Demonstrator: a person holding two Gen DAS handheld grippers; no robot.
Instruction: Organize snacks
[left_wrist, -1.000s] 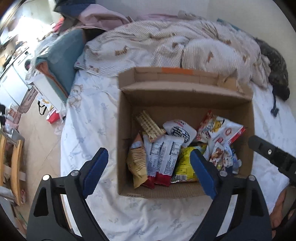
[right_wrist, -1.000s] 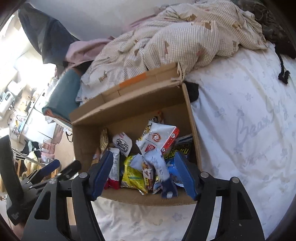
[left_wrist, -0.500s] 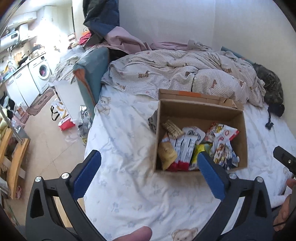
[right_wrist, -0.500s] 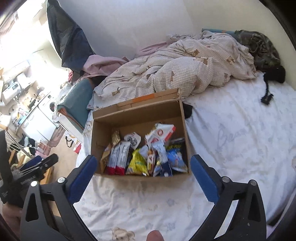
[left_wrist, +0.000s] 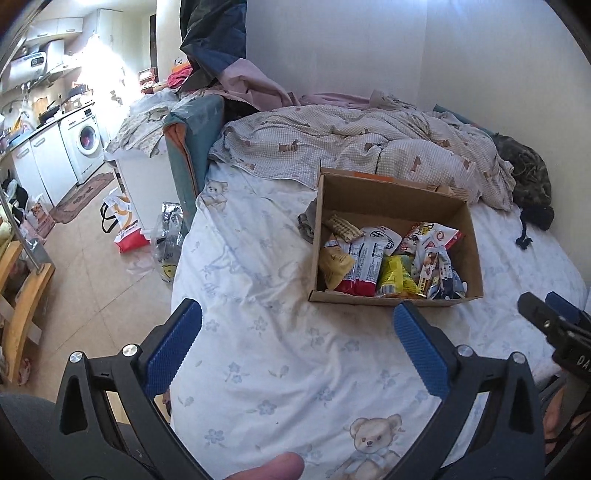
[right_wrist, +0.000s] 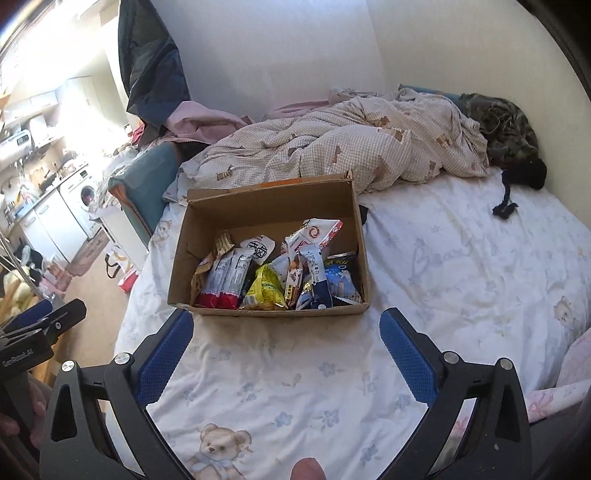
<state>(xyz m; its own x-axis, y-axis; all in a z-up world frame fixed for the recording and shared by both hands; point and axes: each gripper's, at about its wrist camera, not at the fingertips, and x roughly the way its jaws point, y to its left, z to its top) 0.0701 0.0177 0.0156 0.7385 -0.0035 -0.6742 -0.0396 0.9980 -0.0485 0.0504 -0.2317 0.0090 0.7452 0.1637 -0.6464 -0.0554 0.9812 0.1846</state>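
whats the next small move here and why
Probably nothing more than drawing away: both the left gripper and right gripper are open and empty, short of the cardboard box, and the snacks all sit inside it.

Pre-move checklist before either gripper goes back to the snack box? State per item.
1. Left gripper open, nothing between its fingers: ok; its jaws have just been opening.
2. Right gripper open and empty: ok; it too has just been opening.
3. Cardboard box open on top, sitting flat on the bed sheet: ok.
4. Snacks all inside the box, none loose on the sheet: ok.
5. Sheet between grippers and box free of things: ok.
6. Snacks sorted in neat rows: not ok; the red and white bars lie side by side, the rest are piled.
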